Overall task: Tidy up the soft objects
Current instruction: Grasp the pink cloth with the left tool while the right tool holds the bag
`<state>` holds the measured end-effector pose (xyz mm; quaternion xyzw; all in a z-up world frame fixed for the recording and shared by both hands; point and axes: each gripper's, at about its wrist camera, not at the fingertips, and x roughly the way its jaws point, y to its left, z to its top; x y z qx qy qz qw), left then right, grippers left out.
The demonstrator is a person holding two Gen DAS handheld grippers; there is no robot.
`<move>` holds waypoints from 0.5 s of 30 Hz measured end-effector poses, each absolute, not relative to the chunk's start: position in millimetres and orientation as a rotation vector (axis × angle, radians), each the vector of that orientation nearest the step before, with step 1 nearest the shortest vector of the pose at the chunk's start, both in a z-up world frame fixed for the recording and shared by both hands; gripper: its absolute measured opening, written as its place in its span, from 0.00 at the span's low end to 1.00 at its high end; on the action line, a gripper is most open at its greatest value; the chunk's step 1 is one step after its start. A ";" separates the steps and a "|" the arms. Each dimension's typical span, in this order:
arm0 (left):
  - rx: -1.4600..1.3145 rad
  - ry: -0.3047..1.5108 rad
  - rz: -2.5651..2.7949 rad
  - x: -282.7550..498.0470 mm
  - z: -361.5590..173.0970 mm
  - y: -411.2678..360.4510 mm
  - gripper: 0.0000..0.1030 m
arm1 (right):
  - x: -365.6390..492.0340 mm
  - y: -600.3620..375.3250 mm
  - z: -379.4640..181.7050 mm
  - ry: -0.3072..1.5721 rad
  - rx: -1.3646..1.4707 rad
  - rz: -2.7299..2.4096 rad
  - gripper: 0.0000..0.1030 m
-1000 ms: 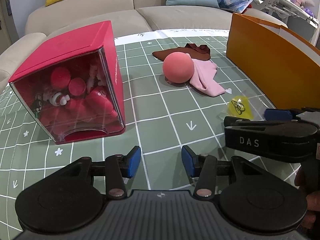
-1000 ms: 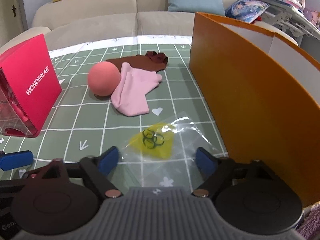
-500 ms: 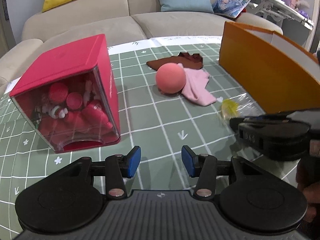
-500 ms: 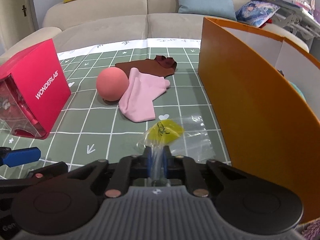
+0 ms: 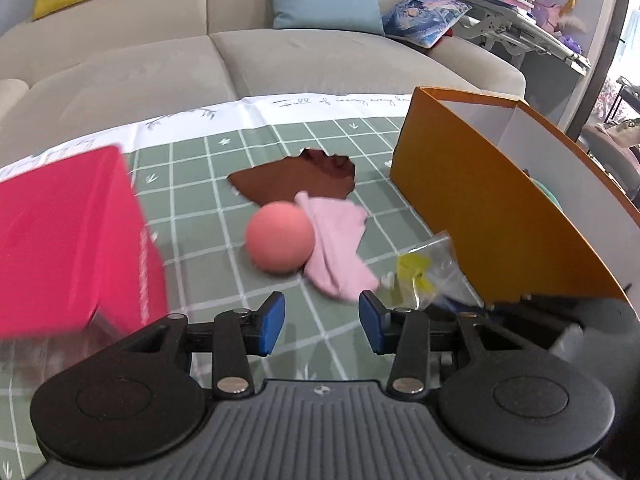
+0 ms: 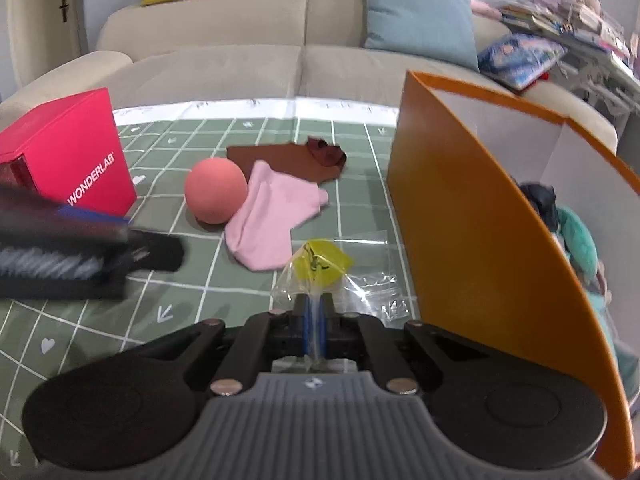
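Observation:
My right gripper (image 6: 314, 320) is shut on a clear plastic bag (image 6: 320, 268) with a yellow card and small rings inside, lifted just off the mat beside the orange box (image 6: 460, 232). The bag also shows in the left wrist view (image 5: 420, 272). My left gripper (image 5: 322, 322) is open and empty above the mat, in front of the pink ball (image 5: 280, 242). The ball (image 6: 216, 190) touches a pink cloth (image 6: 272, 216) that overlaps a brown cloth (image 6: 288, 158). In the left wrist view the pink cloth (image 5: 336, 248) and brown cloth (image 5: 296, 180) lie behind the ball.
A red WONDERLAB box (image 6: 76, 160) stands at the left and is blurred in the left wrist view (image 5: 68, 240). The orange box holds a teal soft toy (image 6: 576, 236). A beige sofa (image 6: 280, 60) with cushions lies behind the green grid mat (image 6: 160, 312).
My right gripper closed on the plastic bag and lifted it. My left gripper rose and moved right and forward, staying open.

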<state>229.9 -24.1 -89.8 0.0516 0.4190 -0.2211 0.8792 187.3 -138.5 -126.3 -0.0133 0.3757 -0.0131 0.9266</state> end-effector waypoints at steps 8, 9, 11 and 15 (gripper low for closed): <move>0.091 0.947 -0.441 266.5 -121.7 -49.9 0.49 | 204.3 -142.7 -128.7 0.747 -0.054 0.010 0.02; 0.081 0.945 -0.437 267.8 -125.0 -51.7 0.49 | 205.9 -144.3 -130.4 0.751 -0.051 0.007 0.02; 0.071 0.947 -0.424 269.7 -130.4 -54.9 0.52 | 208.3 -146.6 -133.6 0.763 -0.041 0.009 0.02; 0.095 0.907 -0.405 267.8 -135.4 -62.9 0.53 | 210.8 -147.0 -137.1 0.774 -0.029 0.015 0.02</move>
